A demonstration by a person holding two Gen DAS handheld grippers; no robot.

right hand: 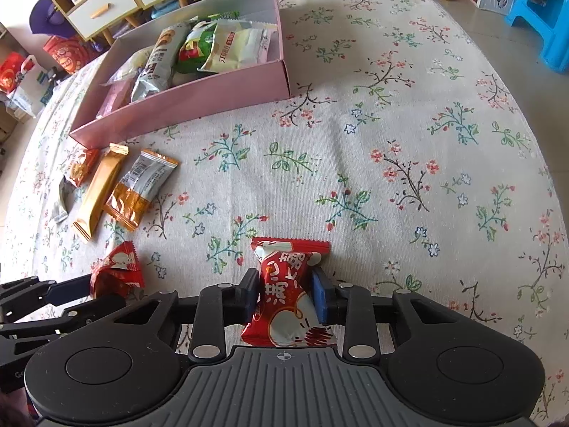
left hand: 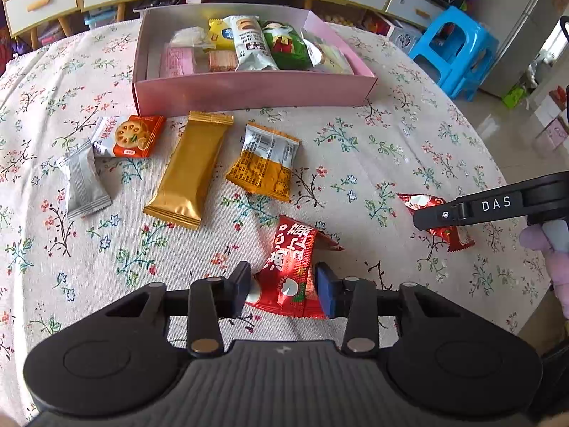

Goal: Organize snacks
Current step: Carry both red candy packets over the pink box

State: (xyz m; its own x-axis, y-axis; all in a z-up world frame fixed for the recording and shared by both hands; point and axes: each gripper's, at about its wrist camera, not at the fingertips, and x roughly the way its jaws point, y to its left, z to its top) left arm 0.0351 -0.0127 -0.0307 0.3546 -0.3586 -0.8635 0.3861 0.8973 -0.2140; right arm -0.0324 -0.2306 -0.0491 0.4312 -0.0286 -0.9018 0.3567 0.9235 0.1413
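L gripper (left hand: 282,290), bottom centre of left view: jaws narrow, pads on both sides of a red pack (left hand: 290,277), wrapper crumpled and pinched, one end still on the cloth (left hand: 355,149). R gripper (right hand: 284,293), bottom centre of right view: also narrow, pads pressing a second red pack (right hand: 286,295) at its waist, top end poking fwd.

Mid frame, left view: orange pack (left hand: 265,162), gold bar (left hand: 190,170), silver pack (left hand: 83,181), biscuit pack (left hand: 129,135) lie loose, just short of the pink box (left hand: 249,89). Box sits upper centre, already holding several snacks, mostly right side; left part looks freer.

Risks, as I judge them:
- both grips are on slippery foil near one end; a quick lift could let a pack swing or slip out.
- L pack is squeezed crooked, so it may twist and drop short of the box.
- both arms heading to the same box could clash; go one at a time.
- low carry may snag the box's near wall or sweep the loose packs.
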